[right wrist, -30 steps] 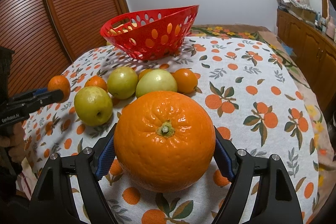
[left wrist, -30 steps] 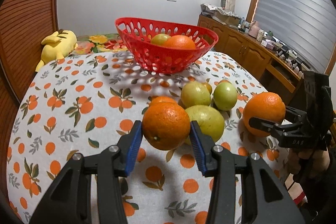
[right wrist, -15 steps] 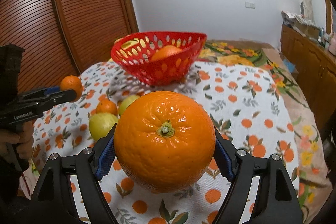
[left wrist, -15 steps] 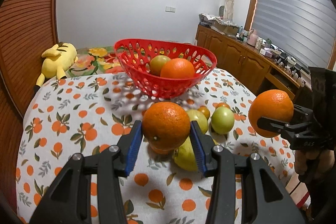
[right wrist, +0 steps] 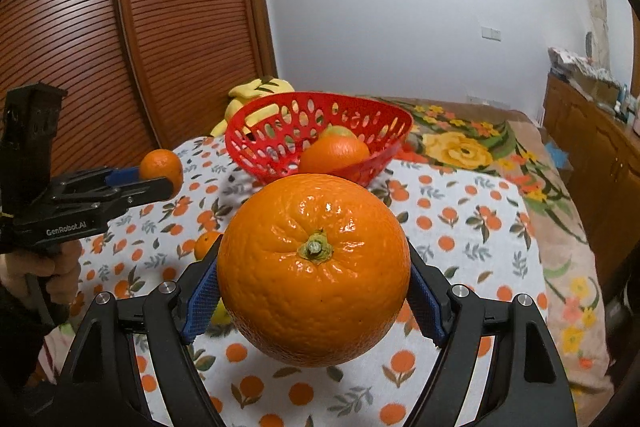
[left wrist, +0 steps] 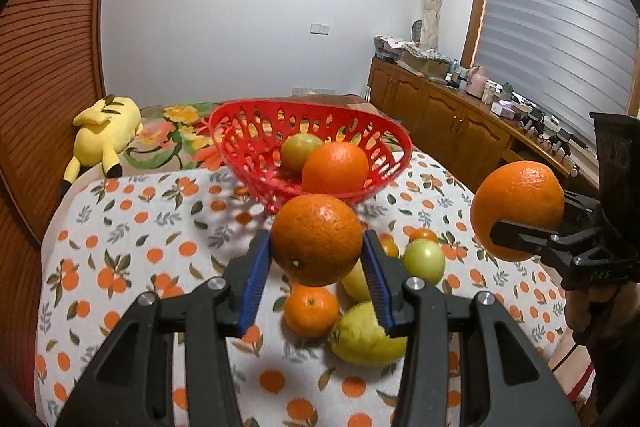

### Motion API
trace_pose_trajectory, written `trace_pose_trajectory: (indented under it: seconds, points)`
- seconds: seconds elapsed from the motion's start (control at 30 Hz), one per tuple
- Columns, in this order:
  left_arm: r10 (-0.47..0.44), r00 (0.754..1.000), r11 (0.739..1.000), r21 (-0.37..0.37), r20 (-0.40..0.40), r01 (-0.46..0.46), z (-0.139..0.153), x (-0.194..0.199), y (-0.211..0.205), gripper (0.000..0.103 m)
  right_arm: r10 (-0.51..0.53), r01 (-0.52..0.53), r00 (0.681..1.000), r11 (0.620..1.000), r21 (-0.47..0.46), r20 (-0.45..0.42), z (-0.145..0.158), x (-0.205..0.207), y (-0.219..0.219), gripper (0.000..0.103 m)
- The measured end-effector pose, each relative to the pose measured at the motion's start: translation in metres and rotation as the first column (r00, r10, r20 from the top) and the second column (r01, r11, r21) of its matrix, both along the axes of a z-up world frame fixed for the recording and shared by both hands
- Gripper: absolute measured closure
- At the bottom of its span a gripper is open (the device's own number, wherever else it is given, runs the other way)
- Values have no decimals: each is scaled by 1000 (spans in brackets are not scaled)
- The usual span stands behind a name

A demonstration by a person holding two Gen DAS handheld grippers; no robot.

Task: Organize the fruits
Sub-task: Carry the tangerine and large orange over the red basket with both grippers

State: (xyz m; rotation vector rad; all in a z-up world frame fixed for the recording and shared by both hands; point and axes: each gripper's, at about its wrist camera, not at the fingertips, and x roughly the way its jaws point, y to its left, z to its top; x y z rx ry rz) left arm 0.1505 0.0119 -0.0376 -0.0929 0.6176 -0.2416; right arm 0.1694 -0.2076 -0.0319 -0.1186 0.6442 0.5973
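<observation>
Step in hand: both fruits are lifted clear of the table (left wrist: 120, 247); I judge this the carry toward the red basket (left wrist: 240, 147), which stands ahead of both grippers and already holds an orange and a greenish fruit.
Right gripper (right wrist: 316, 291): jaws spread wide, blue pads pressed on either flank of the large orange (right wrist: 314, 267), stem end facing the camera.
Left gripper (left wrist: 316, 267): jaws closer together, clamped on the smaller orange (left wrist: 316, 239).
Next move: carry each fruit forward over the near rim, then open the jaws low enough that it settles beside what is inside.
Loose fruit: below and just beyond the left gripper lie a small orange (left wrist: 311, 310), a yellow-green fruit (left wrist: 364, 335) and a green one (left wrist: 423, 261).
View differences: the left wrist view shows this cluster plainly; in the right wrist view the large orange hides most of it. A sliver of yellow under those jaws is probably one of them.
</observation>
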Motion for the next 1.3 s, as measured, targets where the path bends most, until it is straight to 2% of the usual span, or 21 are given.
trace_pose_trajectory:
  seconds: [0.23,0.7,1.13,1.3]
  points:
    - [-21,1000,1000,6,8,20,5,27,-4,59,10,-10,1000,1000,-5,13,9,23,11,21]
    - [-45,999,998,37,-24,46,-4,90,-10,59,58,-58,998,998,-8,13,17,75,35,21]
    - [-46,997,998,39,-62,49,-20,115,-16,58,122,-122,993,990,-71,-1,8,115,61,21]
    - [-41,997,998,34,-72,43,-21,122,-14,57,126,-127,992,990,-62,-22,3,126,62,21]
